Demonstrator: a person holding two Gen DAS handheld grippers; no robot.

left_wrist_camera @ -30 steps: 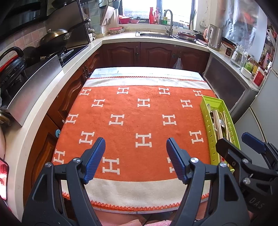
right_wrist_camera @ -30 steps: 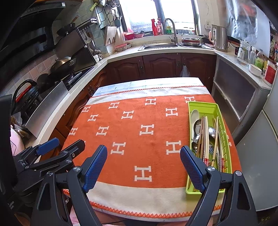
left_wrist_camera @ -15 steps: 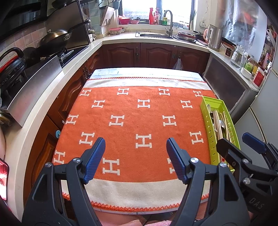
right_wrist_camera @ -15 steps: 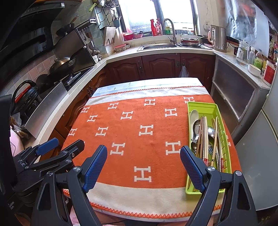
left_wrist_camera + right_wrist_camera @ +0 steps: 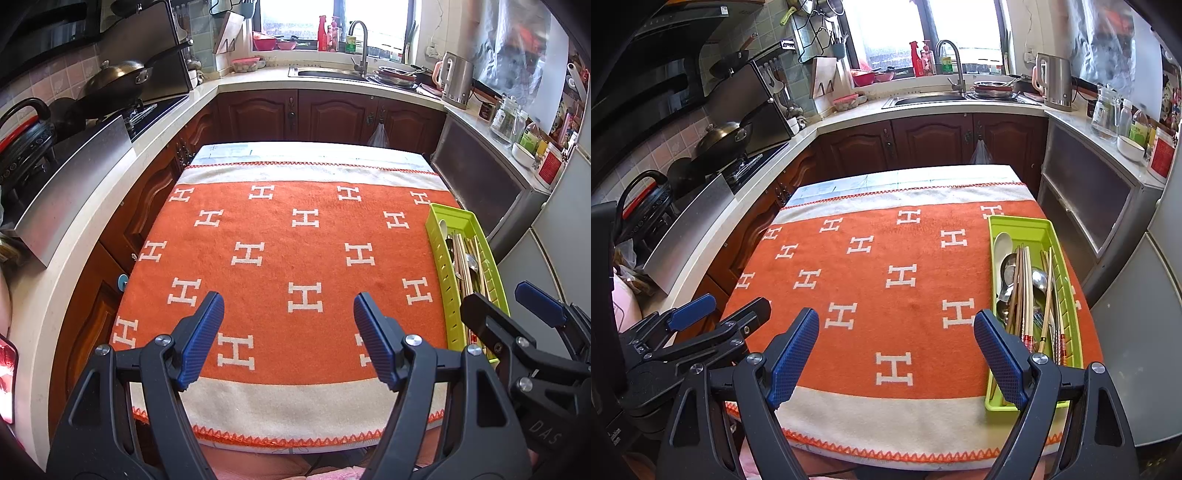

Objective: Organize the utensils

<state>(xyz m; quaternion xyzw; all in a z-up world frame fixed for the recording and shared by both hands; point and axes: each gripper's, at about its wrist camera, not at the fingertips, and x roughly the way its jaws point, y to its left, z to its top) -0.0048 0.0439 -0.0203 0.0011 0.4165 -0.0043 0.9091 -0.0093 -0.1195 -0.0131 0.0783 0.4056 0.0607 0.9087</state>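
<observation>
- We hold both grippers low at the near edge of the worktop, over the orange woven cloth with white H marks (image 5: 886, 288).
- Our left gripper (image 5: 289, 341) has its fingers spread wide with nothing between them; our right gripper (image 5: 896, 356) is the same, spread and empty.
- The utensils, metal spoons and wooden chopsticks (image 5: 1027, 291), all lie inside the lime-green slotted plastic tray (image 5: 1019, 223) at the cloth's right edge; none lies loose on the cloth.
- The tray's long axis runs away from us, and the utensils lie along it, handles mostly toward us.
- The tray sits just right of our right fingers and well right of our left ones, so our right gripper is nearer.
- This fits utensils already gathered, or a mixed heap awaiting sorting; we cannot tell which.
</observation>
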